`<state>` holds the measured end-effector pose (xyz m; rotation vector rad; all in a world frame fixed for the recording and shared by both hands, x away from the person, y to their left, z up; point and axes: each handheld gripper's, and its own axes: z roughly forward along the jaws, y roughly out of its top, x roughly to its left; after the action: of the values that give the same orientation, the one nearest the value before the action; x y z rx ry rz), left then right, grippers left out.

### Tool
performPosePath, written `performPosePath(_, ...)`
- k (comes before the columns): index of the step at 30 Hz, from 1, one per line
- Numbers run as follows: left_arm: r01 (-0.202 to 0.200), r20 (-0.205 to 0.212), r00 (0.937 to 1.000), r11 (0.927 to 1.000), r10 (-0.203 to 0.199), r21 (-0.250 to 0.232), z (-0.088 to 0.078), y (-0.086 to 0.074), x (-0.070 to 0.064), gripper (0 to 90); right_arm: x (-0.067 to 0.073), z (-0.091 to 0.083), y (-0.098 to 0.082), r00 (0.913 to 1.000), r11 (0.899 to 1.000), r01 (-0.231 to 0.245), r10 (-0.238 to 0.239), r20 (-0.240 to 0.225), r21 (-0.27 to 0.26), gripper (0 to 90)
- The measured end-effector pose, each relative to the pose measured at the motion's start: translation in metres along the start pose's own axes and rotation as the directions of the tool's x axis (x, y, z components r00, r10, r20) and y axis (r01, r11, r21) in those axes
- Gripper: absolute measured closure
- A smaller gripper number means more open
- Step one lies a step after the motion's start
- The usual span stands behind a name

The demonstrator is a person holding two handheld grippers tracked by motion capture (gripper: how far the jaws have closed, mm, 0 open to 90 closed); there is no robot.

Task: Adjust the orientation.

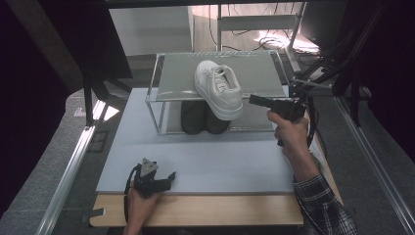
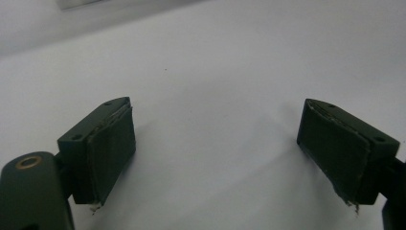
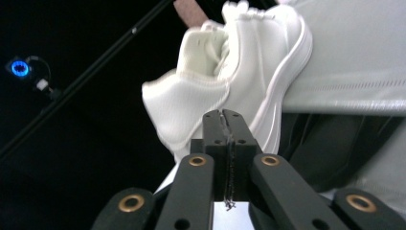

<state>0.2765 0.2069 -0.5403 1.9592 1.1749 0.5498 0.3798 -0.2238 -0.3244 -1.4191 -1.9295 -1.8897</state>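
Surface [image 1: 205,161]: pale grey mat over a wood top, dark surroundings. Two-tier rack [image 1: 161,93] at 12 o'clock. White sneaker [image 1: 219,89] on the upper shelf, heel overhanging the near edge. Pair of dark shoes [image 1: 203,117] on the lower shelf, largely hidden beneath it. Right gripper [image 1: 254,100], at 3 o'clock of the sneaker heel, jaws pressed together, nothing between; its own view shows the heel close ahead, toe cut off. Left gripper [image 1: 169,177] at 7 o'clock, lying on the mat, jaws spread wide.
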Motion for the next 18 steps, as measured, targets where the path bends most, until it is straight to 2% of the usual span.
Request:
performPosePath(4, 0.000, 0.000, 1.0000, 1.0000, 0.000, -0.001, 0.000, 0.000, 0.000, 12.5, 0.001, 0.001, -0.013, 0.9999, 0.999, 0.017, -0.017, -0.002, 0.035, 89.9)
performPosePath(11, 0.001, -0.001, 1.0000, 1.0000, -0.001, -0.003, 0.000, 0.000, 0.000, 12.5, -0.001, 0.007, -0.033, 0.9994, 0.997, 0.011, -0.009, -0.034, 0.072, 89.9)
performPosePath(18, 0.001, -0.001, 1.0000, 1.0000, -0.001, -0.003, 0.000, 0.000, 0.000, 12.5, -0.005, 0.016, -0.045, 0.9993, 0.995, 0.012, -0.009, -0.036, 0.099, 89.9)
